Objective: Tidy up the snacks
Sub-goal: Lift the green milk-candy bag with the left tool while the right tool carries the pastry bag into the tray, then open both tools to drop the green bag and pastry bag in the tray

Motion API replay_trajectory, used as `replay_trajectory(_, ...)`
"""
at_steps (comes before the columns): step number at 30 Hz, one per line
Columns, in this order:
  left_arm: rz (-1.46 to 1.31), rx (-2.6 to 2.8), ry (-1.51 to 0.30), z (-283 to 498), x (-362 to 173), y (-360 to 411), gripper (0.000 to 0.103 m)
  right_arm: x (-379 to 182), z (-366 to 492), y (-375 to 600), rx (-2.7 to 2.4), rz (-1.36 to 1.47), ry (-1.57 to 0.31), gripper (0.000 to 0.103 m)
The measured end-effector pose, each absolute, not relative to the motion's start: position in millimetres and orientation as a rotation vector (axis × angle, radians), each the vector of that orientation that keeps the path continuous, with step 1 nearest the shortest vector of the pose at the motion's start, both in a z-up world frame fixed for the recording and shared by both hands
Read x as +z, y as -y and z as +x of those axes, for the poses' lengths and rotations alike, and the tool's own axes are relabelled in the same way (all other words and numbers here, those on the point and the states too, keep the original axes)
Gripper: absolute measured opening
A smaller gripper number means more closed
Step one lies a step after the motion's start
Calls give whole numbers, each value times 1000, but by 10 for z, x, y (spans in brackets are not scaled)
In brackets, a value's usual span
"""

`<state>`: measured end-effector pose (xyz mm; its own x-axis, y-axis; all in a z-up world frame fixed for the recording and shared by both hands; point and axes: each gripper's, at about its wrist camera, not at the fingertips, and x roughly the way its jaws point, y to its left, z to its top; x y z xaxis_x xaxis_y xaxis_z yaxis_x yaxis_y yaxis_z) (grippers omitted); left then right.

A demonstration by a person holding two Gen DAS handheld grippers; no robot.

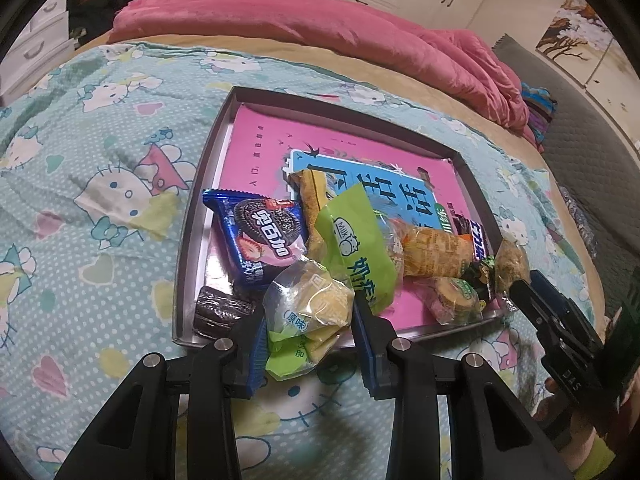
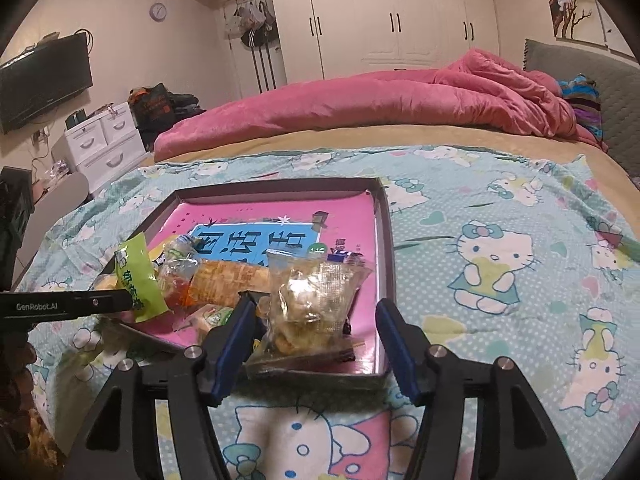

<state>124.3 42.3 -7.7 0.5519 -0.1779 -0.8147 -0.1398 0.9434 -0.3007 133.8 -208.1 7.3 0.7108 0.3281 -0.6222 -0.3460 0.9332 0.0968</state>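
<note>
A grey tray [image 1: 208, 184] lined with a pink and blue sheet lies on the bed and holds several snacks. My left gripper [image 1: 308, 320] is shut on a clear and green packet of yellow cakes [image 1: 308, 308] at the tray's near edge. Beside it lie a blue Oreo packet [image 1: 260, 236], a green milk-candy packet [image 1: 356, 248] and an orange wafer roll [image 1: 436, 248]. My right gripper [image 2: 316, 316] is open around a clear packet of golden snacks [image 2: 316, 304] at the tray's near right corner [image 2: 384, 360]. The right gripper also shows in the left wrist view [image 1: 520, 284].
A Hello Kitty sheet [image 2: 492, 264] covers the bed around the tray. A pink quilt [image 2: 380, 100] lies bunched at the far side. White drawers [image 2: 104, 140] and a wall television [image 2: 44, 80] stand to the left; wardrobes [image 2: 392, 16] are behind.
</note>
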Motion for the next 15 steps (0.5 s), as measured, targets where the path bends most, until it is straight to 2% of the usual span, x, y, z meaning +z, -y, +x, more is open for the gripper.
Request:
replay_trajectory(3, -353, -17, -992, 1231, -67, -431, 39, 113, 1299, 2079, 363, -46, -667, 63)
replay_trajectory(7, -346, -15, -989, 1225, -35, -425, 43, 153, 1261, 2082, 354, -53, -654, 68)
replay_trajectory(15, -339, -28, -968, 1177, 59, -404, 55, 220, 1224, 2113, 324, -62, -626, 71)
